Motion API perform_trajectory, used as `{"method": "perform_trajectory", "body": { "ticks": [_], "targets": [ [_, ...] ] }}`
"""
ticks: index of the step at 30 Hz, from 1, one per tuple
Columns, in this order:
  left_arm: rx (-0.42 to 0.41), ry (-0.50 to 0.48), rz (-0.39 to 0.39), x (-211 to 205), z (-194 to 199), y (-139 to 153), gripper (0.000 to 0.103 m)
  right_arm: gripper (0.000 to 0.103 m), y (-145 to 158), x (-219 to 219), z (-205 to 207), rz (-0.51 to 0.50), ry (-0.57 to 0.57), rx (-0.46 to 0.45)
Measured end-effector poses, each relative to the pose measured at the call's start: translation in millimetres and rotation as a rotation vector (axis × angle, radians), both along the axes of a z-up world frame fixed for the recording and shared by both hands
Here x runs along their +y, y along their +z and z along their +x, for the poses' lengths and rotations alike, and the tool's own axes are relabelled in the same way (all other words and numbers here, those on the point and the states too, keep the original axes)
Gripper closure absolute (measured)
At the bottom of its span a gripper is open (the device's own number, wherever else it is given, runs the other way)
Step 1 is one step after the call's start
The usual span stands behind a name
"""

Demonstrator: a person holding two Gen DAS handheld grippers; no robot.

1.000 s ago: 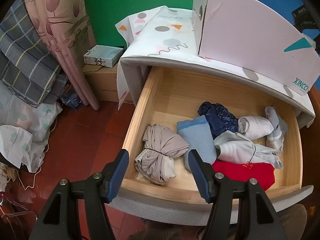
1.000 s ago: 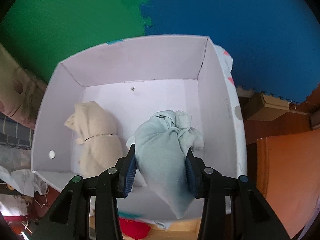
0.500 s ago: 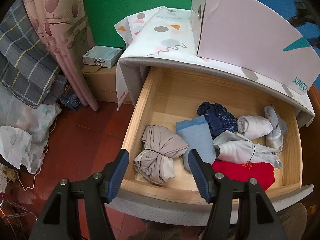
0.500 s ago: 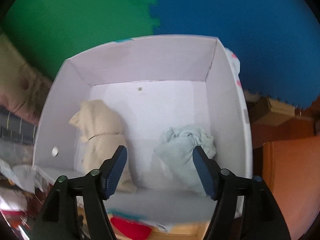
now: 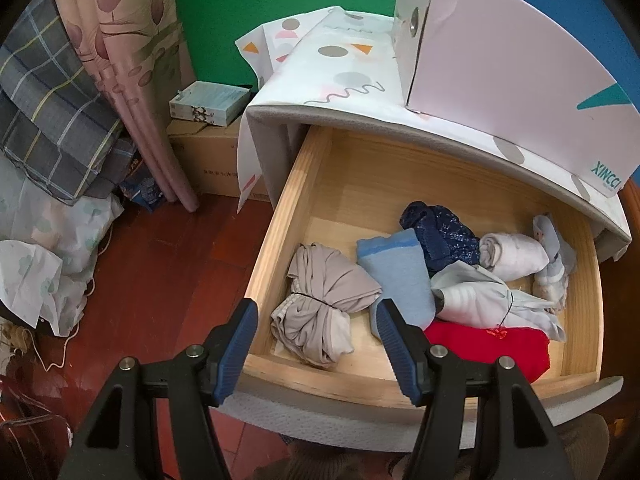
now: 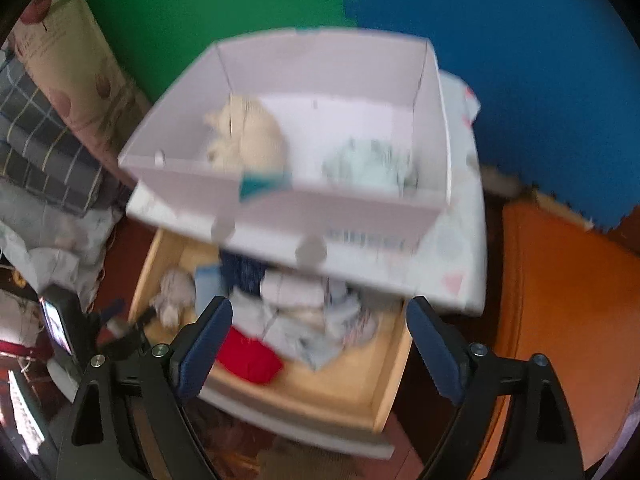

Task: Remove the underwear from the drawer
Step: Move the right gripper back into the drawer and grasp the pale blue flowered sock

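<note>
The wooden drawer (image 5: 280,240) stands pulled out with several bundles of underwear in it: a beige one (image 5: 324,300), a light blue one (image 5: 396,268), a dark blue one (image 5: 440,232), white ones (image 5: 512,252) and a red one (image 5: 492,344). My left gripper (image 5: 316,336) hangs open above the drawer's front edge, over the beige bundle. My right gripper (image 6: 320,344) is above the drawer (image 6: 352,384), its jaws opening with nothing between them. The white box (image 6: 288,208) on the cabinet top holds a cream bundle (image 6: 248,136) and a pale green bundle (image 6: 368,164).
A patterned cloth (image 5: 340,76) covers the cabinet top under the white box (image 5: 500,80). Curtains (image 5: 132,80) and plaid bedding (image 5: 48,120) crowd the left, with cardboard boxes (image 5: 208,160) on the red-brown floor (image 5: 160,280). An orange surface (image 6: 560,300) lies to the right.
My right gripper let go of the pale green bundle in the white box, opened wide and pulled back from the box to above the drawer. The left gripper stayed still.
</note>
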State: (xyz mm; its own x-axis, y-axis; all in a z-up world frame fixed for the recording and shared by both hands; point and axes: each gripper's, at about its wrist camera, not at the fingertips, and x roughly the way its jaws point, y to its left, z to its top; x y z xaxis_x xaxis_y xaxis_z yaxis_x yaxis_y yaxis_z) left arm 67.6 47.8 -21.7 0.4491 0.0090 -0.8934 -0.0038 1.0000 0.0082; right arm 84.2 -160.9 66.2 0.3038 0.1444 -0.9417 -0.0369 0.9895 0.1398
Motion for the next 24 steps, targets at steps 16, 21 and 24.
{"method": "perform_trajectory", "body": {
  "ticks": [16, 21, 24],
  "targets": [
    [0.011, -0.01, -0.004, 0, 1, -2, 0.04, 0.05, -133, -2, 6, 0.029, -0.069, 0.209],
    [0.013, -0.014, -0.003, -2, 1, -2, 0.04, 0.051, -161, -2, 19, 0.02, -0.081, 0.222],
    [0.017, -0.015, -0.006, -2, 2, -3, 0.04, 0.051, -172, -2, 25, 0.005, -0.087, 0.224]
  ]
}}
